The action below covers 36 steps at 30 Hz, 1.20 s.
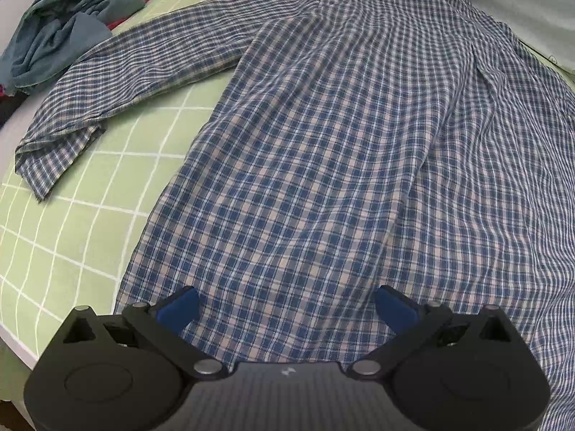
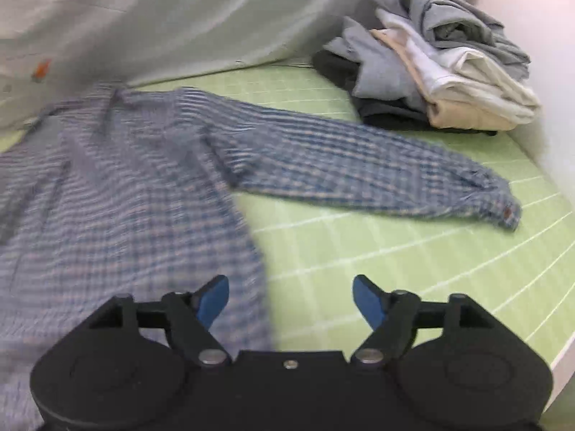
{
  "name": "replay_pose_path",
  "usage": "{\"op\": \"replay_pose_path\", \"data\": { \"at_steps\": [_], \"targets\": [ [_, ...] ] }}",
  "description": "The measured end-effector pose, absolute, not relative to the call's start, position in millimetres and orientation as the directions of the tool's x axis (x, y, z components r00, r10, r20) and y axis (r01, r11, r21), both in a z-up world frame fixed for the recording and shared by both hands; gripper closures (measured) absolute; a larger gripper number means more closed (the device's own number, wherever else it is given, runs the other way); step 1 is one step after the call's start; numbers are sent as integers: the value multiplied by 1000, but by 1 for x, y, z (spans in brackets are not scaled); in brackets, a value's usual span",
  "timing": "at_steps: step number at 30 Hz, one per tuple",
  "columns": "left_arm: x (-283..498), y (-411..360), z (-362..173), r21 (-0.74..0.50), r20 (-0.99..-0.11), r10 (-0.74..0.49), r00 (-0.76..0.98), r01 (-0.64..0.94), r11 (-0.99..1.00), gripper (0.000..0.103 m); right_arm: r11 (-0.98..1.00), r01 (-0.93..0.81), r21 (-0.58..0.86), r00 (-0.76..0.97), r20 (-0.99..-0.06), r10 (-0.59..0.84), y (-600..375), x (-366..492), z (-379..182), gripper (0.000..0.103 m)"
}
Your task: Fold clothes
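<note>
A blue and beige plaid shirt (image 1: 323, 151) lies spread flat on a green grid-patterned sheet (image 1: 72, 237). Its left sleeve (image 1: 118, 86) stretches out to the left. In the right wrist view the shirt (image 2: 107, 186) is blurred, and its right sleeve (image 2: 359, 172) stretches right, ending in a buttoned cuff (image 2: 506, 212). My left gripper (image 1: 285, 305) is open and empty above the shirt's lower body near the hem. My right gripper (image 2: 291, 300) is open and empty above the shirt's right side edge and the bare sheet.
A crumpled teal garment (image 1: 68, 28) lies over red cloth at the far left. A pile of grey, white, cream and dark clothes (image 2: 431, 61) sits at the far right by a white wall (image 2: 539, 36). A pale draped sheet (image 2: 179, 18) rises behind the shirt.
</note>
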<state>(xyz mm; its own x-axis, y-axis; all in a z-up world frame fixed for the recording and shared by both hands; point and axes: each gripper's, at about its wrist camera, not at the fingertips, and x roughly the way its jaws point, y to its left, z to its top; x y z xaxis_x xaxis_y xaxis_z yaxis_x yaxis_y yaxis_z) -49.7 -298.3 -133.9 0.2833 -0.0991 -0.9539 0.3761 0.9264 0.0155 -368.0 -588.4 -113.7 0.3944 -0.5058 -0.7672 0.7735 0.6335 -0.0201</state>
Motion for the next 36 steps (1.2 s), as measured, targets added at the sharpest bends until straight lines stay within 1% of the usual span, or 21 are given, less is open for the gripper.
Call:
{"op": "replay_pose_path", "data": {
  "at_steps": [5, 9, 12, 13, 15, 20, 25, 28, 30, 34, 36],
  "targets": [
    [-53, -304, -134, 25, -962, -76, 263, 364, 931, 0, 623, 782, -8, 371, -797, -476, -578, -389, -124, 23],
    [-65, -310, -130, 75, -962, -37, 271, 391, 918, 0, 613, 790, 0, 351, -820, -452, -569, -407, -132, 23],
    [-83, -323, -126, 128, -951, -15, 308, 440, 889, 0, 605, 796, 6, 336, -837, -433, -563, -419, -138, 19],
    [-91, -329, -125, 137, -949, -18, 316, 460, 877, 0, 603, 798, 8, 330, -842, -427, -561, -424, -140, 17],
    [-103, -345, -123, 132, -948, -33, 317, 487, 863, 0, 603, 798, 18, 340, -840, -424, -565, -431, -140, 15],
    [-152, -371, -112, 78, -953, -85, 292, 505, 860, 0, 597, 800, 53, 366, -832, -417, -594, -448, -142, 12],
    [-174, -409, -104, 75, -942, -120, 313, 547, 834, 0, 560, 824, 92, 381, -821, -426, -634, -461, -145, 11],
    [-182, -423, -101, 93, -935, -119, 333, 557, 825, 0, 550, 829, 96, 384, -815, -435, -660, -463, -150, 7],
    [-187, -427, -97, 110, -931, -108, 349, 550, 828, 0, 557, 824, 99, 390, -812, -434, -674, -462, -151, 6],
    [-199, -421, -89, 127, -924, -95, 371, 531, 838, 0, 587, 802, 111, 422, -801, -426, -692, -451, -153, 0],
    [-200, -413, -88, 129, -924, -84, 373, 510, 850, 0, 610, 783, 121, 448, -790, -418, -686, -437, -149, 0]
  ]
}}
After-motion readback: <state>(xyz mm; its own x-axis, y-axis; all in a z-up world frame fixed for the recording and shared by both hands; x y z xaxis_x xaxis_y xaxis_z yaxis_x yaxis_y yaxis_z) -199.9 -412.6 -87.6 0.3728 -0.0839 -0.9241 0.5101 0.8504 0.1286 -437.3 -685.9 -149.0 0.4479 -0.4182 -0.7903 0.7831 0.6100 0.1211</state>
